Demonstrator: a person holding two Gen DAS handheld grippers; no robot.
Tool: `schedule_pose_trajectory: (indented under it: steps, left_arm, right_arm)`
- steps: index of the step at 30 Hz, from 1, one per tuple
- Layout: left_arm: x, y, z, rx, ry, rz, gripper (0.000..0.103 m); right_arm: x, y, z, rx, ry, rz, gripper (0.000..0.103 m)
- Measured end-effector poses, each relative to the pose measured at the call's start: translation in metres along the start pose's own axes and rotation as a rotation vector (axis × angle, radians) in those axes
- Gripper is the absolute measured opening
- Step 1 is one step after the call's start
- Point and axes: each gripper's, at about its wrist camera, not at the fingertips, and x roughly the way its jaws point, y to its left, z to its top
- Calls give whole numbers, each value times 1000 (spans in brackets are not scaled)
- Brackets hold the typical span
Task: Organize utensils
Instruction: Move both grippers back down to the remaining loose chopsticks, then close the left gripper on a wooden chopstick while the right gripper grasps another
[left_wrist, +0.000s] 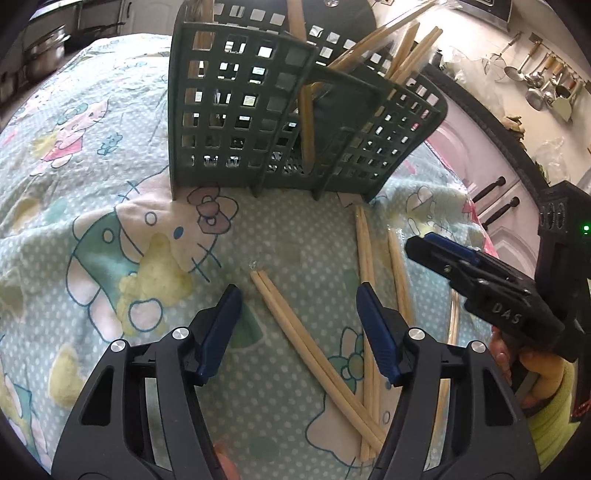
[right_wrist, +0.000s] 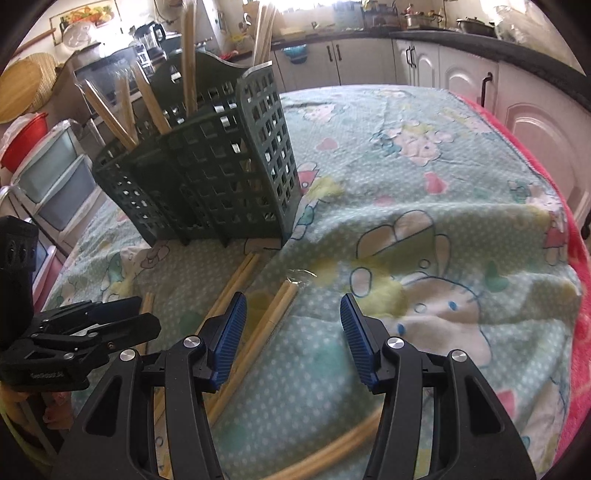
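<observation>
A dark green slotted utensil holder (left_wrist: 258, 122) stands on the cartoon-print cloth, with several wooden chopsticks upright in it; it also shows in the right wrist view (right_wrist: 207, 177). Several loose chopsticks lie on the cloth in front of it: a pair (left_wrist: 306, 347) between my left gripper's fingers, others (left_wrist: 365, 251) to the right. My left gripper (left_wrist: 299, 299) is open and empty just above that pair. My right gripper (right_wrist: 293, 306) is open and empty over a chopstick pair (right_wrist: 273, 314). The right gripper shows in the left wrist view (left_wrist: 436, 247); the left shows in the right wrist view (right_wrist: 147, 325).
The cloth-covered table (right_wrist: 424, 192) extends right to a pink edge (right_wrist: 576, 258). Kitchen cabinets (right_wrist: 461, 74) and a counter stand behind. Plastic drawers (right_wrist: 55, 177) stand to the left. Hanging ladles (left_wrist: 535, 77) line the wall.
</observation>
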Motion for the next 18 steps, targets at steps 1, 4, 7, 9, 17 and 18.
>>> schedule_pose_trajectory:
  steps: [1, 4, 7, 9, 17, 18]
  left_arm:
    - [0, 2, 1, -3, 2, -2, 57]
    - [2, 6, 7, -22, 7, -11, 56]
    - [3, 8, 9, -36, 8, -11, 50]
    - [4, 10, 11, -42, 6, -7, 46]
    - [7, 13, 12, -30, -12, 49, 27]
    - [6, 13, 12, -27, -14, 57, 24]
  right_arm:
    - [3, 0, 2, -2, 5, 3, 51]
    - [16, -1, 7, 4, 29, 0, 47]
    - [22, -2, 10, 2, 28, -3, 46]
    - [24, -2, 12, 1, 28, -6, 45]
    - [28, 6, 10, -50, 26, -58, 36]
    - [28, 7, 9, -57, 26, -63, 34]
